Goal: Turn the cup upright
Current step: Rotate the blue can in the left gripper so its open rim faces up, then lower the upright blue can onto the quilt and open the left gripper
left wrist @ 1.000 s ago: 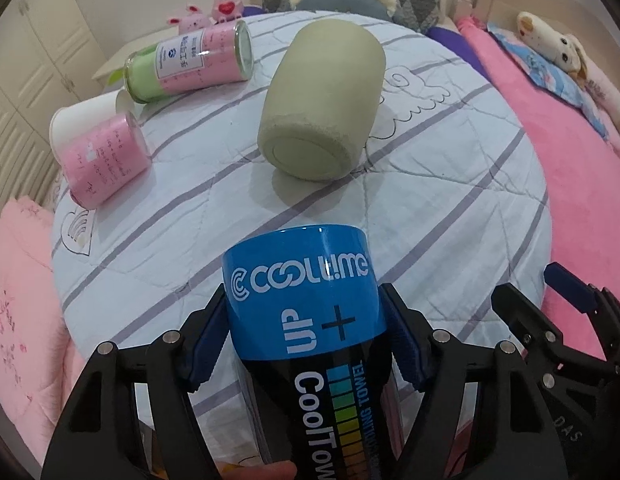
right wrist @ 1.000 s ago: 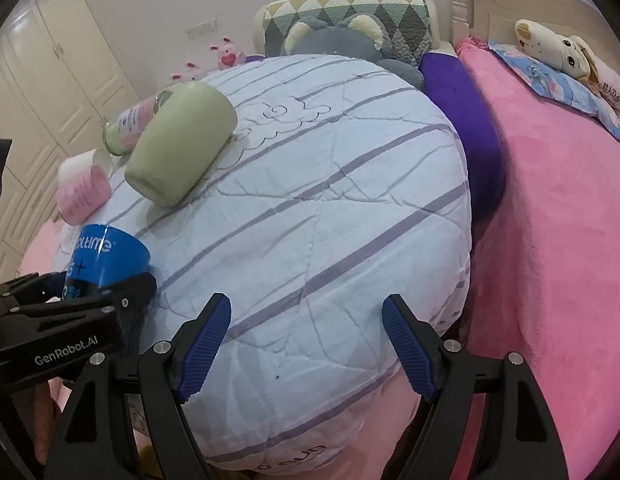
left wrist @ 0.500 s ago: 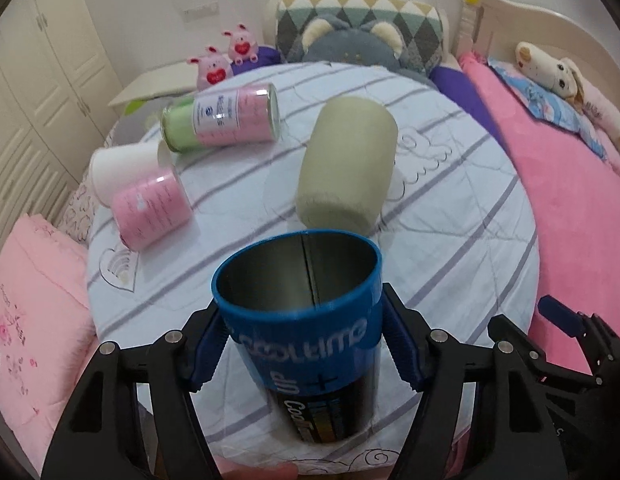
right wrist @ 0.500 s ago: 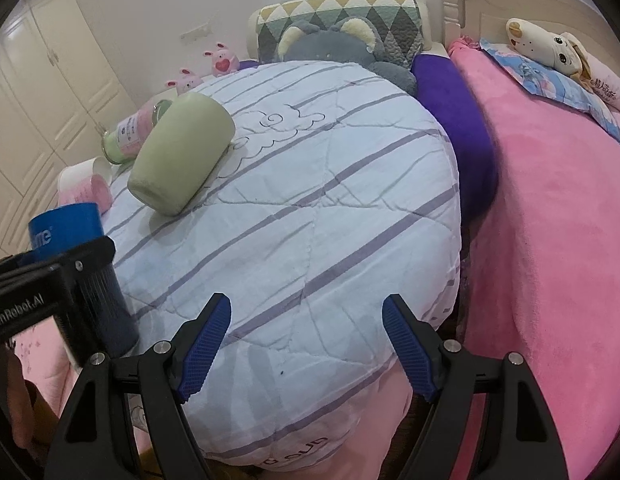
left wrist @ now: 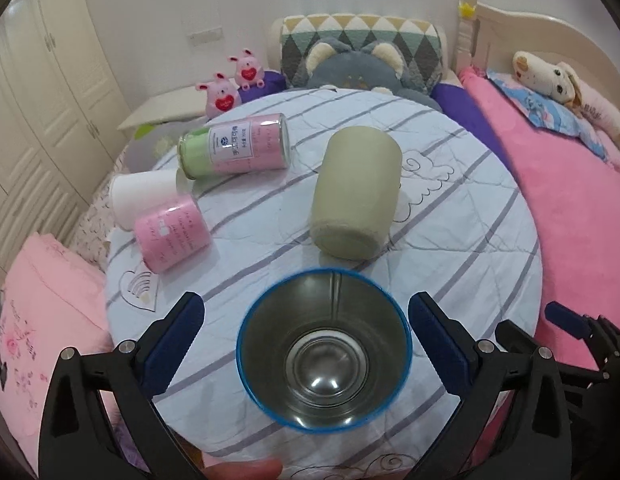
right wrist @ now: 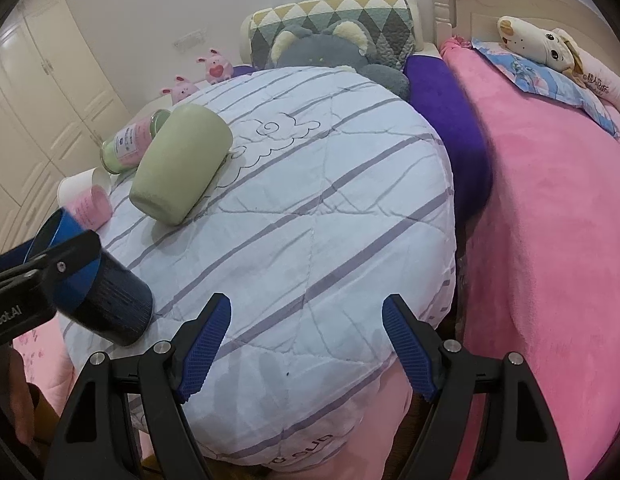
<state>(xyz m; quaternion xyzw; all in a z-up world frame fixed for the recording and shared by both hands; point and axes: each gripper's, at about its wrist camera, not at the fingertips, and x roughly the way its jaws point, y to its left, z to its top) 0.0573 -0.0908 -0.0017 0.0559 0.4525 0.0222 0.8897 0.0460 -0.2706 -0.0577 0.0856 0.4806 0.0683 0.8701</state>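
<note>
Looking down along the left gripper (left wrist: 305, 332), the left wrist camera saw straight into the blue cup (left wrist: 324, 354), its steel interior and round bottom exposed, mouth toward the lens, between the released jaws, neither blue pad touching the rim. Beyond it on the striped quilt (left wrist: 450, 248) lay a green cup (left wrist: 356, 196) on its side, a pink paper cup (left wrist: 165, 220) and a pink-and-green jar (left wrist: 235, 146), both also toppled.

From the right wrist camera the blue cup (right wrist: 93, 280) appeared side-on, tilted with its base on the quilt (right wrist: 330, 220) near the edge and its mouth raised, a finger of the left gripper (right wrist: 49, 276) crossing its blue band; whether it touched could not be told. The right gripper (right wrist: 305, 344) hung open over the quilt, holding nothing, well apart from the green cup (right wrist: 181, 168)
</note>
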